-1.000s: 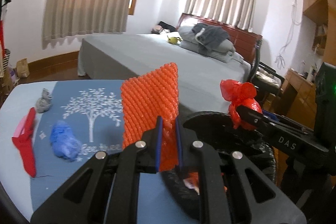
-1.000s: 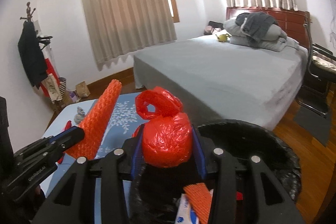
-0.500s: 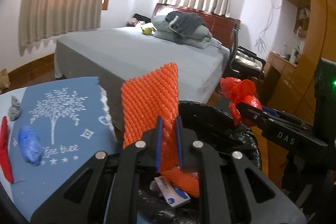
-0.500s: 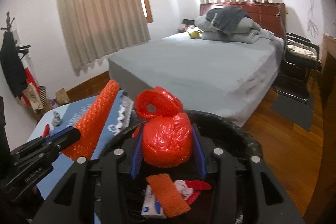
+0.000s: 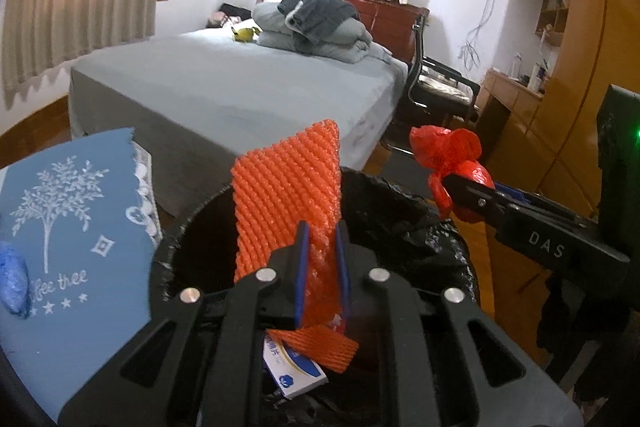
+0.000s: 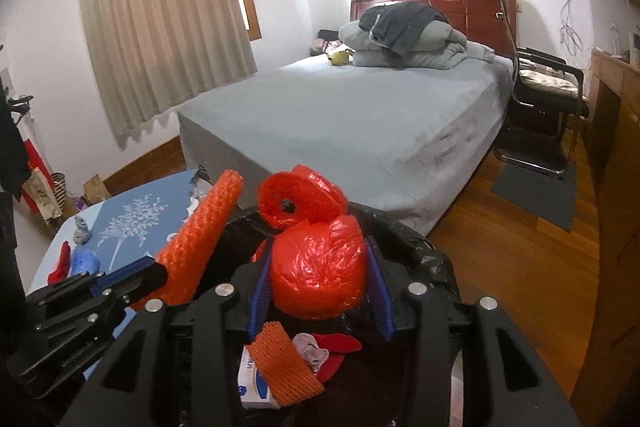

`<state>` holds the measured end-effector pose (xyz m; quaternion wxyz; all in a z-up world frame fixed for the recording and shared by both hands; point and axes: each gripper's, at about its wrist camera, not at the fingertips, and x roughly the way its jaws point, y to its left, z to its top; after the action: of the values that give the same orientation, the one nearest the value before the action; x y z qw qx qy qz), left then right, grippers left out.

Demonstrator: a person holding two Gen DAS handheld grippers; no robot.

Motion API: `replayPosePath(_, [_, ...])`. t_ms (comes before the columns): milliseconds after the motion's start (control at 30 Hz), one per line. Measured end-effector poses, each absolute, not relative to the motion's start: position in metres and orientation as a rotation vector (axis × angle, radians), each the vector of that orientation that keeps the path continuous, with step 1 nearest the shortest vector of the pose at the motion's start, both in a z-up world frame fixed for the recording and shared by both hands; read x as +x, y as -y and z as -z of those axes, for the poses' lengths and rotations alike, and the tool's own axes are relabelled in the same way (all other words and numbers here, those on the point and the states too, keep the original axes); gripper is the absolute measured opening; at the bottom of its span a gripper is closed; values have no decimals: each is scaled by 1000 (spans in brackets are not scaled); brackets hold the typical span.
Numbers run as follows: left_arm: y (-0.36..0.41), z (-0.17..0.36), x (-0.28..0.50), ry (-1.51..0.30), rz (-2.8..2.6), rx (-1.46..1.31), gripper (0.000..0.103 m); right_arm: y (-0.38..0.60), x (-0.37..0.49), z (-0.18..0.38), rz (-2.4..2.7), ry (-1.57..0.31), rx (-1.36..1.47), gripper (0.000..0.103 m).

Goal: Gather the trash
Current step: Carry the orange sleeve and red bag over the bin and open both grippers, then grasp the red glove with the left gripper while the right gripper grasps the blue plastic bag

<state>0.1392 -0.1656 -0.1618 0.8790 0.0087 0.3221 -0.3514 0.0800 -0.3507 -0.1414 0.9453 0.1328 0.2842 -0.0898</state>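
Note:
My left gripper (image 5: 320, 251) is shut on an orange foam net sleeve (image 5: 288, 203) and holds it upright over the black-lined trash bin (image 5: 404, 211). My right gripper (image 6: 320, 287) is shut on a knotted red plastic bag (image 6: 320, 271) over the same bin (image 6: 424, 255). The bag also shows in the left wrist view (image 5: 448, 159), and the sleeve in the right wrist view (image 6: 200, 239). Inside the bin lie an orange foam piece (image 6: 280, 363), a white and blue packet (image 5: 296, 371) and red and grey scraps (image 6: 320, 351).
A blue tablecloth with a tree print (image 5: 68, 227) lies left of the bin, with a blue wad (image 6: 84, 263), a red scrap (image 6: 60, 263) and a grey scrap (image 6: 82, 231) on it. A grey bed (image 6: 360, 119), a black chair (image 6: 548, 99) and wooden furniture (image 5: 568, 107) stand behind.
Both grippers have moved right from above the table edge to over the bin, each keeping its load. The bin's inside has come into fuller view.

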Motion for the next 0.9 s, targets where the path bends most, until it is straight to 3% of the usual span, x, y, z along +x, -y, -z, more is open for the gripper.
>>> replayPosePath(33, [165, 163, 140, -676, 730, 14, 25, 351, 80, 143, 185, -584, 271, 46])
replayPosePath(100, [160, 165, 142, -682, 719, -1, 45, 353, 80, 144, 188, -587, 275, 50])
replayPosePath(233, [146, 165, 146, -677, 676, -14, 56, 352, 80, 144, 211, -582, 276, 69])
replayPosePath(367, [124, 162, 150, -658, 602, -32, 73, 348, 79, 142, 228, -572, 258, 89])
replayPosePath(500, [106, 154, 153, -636, 529, -21, 87, 342, 81, 140, 229, -565, 239, 97])
replayPosePath(900, [23, 146, 160, -612, 297, -39, 91, 293, 102, 137, 121, -574, 208, 97])
